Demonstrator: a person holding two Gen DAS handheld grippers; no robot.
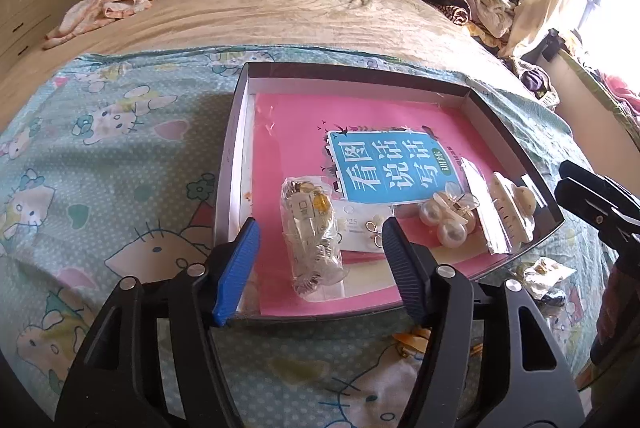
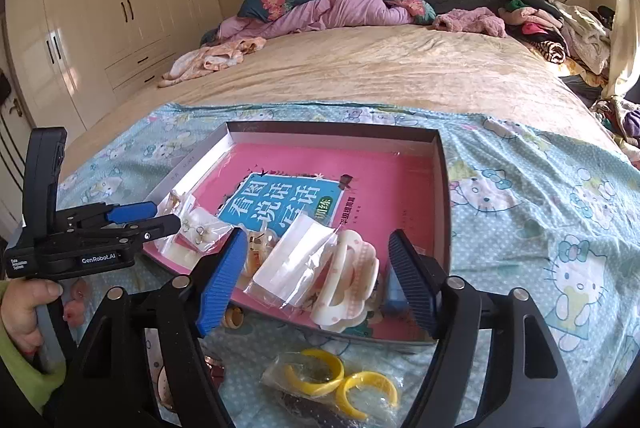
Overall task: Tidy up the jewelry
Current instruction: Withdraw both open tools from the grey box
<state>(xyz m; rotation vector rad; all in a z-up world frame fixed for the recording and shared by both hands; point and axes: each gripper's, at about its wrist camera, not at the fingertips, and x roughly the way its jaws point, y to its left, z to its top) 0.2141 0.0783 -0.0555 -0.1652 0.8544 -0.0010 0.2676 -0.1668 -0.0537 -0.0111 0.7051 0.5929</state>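
A shallow box (image 1: 516, 116) lies on a cartoon-cat sheet (image 1: 120, 132) spread over the foot of a bed (image 1: 280, 12); a pink book (image 1: 360, 116) lines its floor. In the left wrist view, the bagged jewelry (image 1: 314, 236) lies at the box's 7 o'clock corner, its contents blurred by clear plastic. A card of earrings (image 1: 372, 228) lies just beside it toward 3 o'clock, partly behind one finger. Farther toward 3 o'clock come a pearl clip (image 1: 444, 220) and a cream hair claw (image 1: 514, 208) in a wrapper. The left gripper (image 1: 320, 260) has its fingers apart with the bag between them, the pads not pressing it. In the right wrist view, the right gripper (image 2: 316, 280) stands with fingers wide apart over the claw (image 2: 348, 280) and a clear packet (image 2: 292, 260), holding nothing. Below the box, toward 6 o'clock, two yellow bangles (image 2: 340, 380) sit in a bag on the sheet, one partly cut off by the gripper frame. A small blue item at the box's 5 o'clock corner is too hidden to identify. At 9 o'clock a hand (image 2: 24, 312) in a green sleeve grips the other handle.
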